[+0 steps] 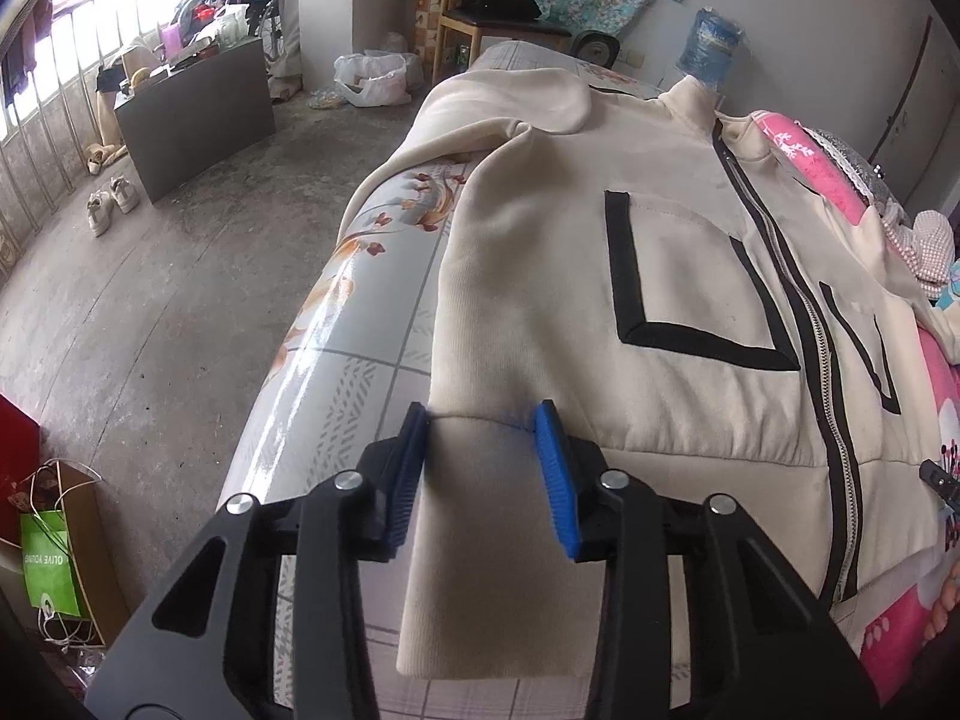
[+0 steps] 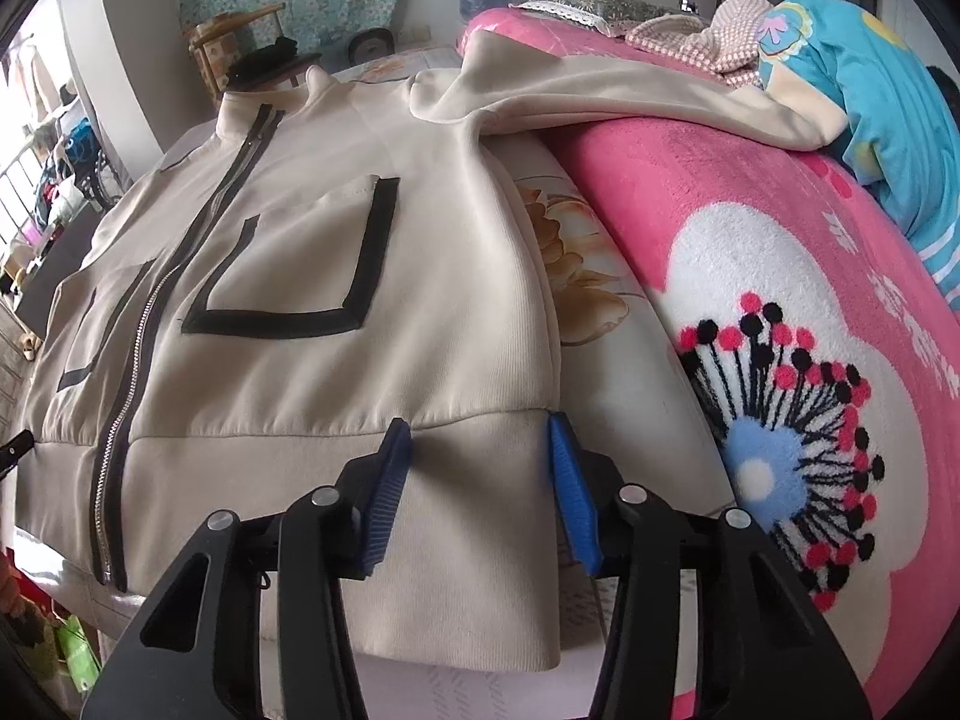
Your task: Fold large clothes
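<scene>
A cream zip-up jacket (image 1: 690, 300) lies front-up and spread flat along the bed (image 1: 360, 324), its hem band at the near edge. Thick, soft knit, it should drape heavily and sag if lifted; the ribbed hem corners look like the firmest places to hold. The left gripper (image 1: 483, 468) straddles one hem corner and the right gripper (image 2: 480, 480) the other, jaws partly apart, not visibly pinching.

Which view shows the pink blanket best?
The right wrist view: the pink blanket fills its right side, flower pattern clear. The left wrist view shows only a strip of it at the right edge, beyond the jacket.
</scene>
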Tool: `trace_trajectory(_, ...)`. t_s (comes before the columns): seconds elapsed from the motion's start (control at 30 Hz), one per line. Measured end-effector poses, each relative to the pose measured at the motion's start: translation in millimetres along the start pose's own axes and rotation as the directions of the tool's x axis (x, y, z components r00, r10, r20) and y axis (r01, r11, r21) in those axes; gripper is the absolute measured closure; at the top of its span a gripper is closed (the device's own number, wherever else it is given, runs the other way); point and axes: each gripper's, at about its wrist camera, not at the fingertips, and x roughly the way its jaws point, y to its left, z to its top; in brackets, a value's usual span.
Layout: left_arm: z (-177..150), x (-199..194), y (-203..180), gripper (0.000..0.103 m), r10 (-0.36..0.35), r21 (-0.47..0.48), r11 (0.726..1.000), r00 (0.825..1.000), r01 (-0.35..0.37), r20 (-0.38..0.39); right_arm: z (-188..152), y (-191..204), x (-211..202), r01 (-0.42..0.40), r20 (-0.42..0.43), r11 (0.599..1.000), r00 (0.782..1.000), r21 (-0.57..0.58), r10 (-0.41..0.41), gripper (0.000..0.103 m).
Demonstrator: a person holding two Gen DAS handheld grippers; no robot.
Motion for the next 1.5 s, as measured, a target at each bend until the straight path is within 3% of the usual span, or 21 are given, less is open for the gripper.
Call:
trace_trajectory(0.07,0.8,-1.1,-3.1,0.077,0.019,0.015,1.000,1.000,-0.019,0.009,1.6,3.8,1.0,0.027,0.008,0.999,1.000,-0.030,-0.026,0.073)
trace_trajectory(0.13,0.7,-6.9,-5.8,0.092,0.041,0.040,0.998,0.999,-0.042,0.028,4.6,5.5,-2.5,0.019,0.003,0.998,1.000,-0.051,-0.019,0.085)
trace_trajectory(0.23,-0.1,-20.8,-6.1,0.093,0.024,0.058,0.998,0.999,-0.027,0.047,9.0,1.2,-13.7,-0.018,0.006,0.999,1.000,-0.046,0.018,0.094)
trace_trajectory(0.53,-21.9,-72.2,-14.6,0.094,-0.009,0.101,0.995,0.995,-0.001,0.095,0.0,-9.9,-43.8,-0.046,0.042,0.996,0.998,-0.077,0.049,0.096)
trace_trajectory(0.87,-73.4,-104.2,-4.0,0.094,0.003,0.106,0.994,1.000,-0.004,0.013,-42.1,-35.8,-69.7,-0.069,-0.001,0.996,0.998,-0.049,0.069,0.096)
trace_trajectory(1.07,-70.2,-97.4,7.7,0.086,-0.019,0.089,0.996,0.999,0.022,-0.031,-55.2,-40.9,-65.8,-0.072,-0.046,0.997,0.996,-0.027,0.070,0.080)
trace_trajectory(1.23,-63.4,-105.8,1.0,0.075,-0.027,0.140,0.990,1.000,0.025,0.012,-48.1,-33.8,-98.1,-0.006,0.047,0.999,0.999,-0.049,0.008,0.054)
trace_trajectory(1.33,-58.6,-102.7,0.7,0.070,-0.036,0.133,0.991,0.999,0.035,0.011,-37.5,-22.6,-111.3,-0.020,0.090,0.998,0.996,-0.064,0.026,0.041)
trace_trajectory(1.5,-49.3,-91.9,1.1,0.060,-0.053,0.095,0.994,0.999,0.052,0.004,-21.0,22.8,-109.5,-0.047,0.108,0.985,0.992,-0.167,0.066,0.030)
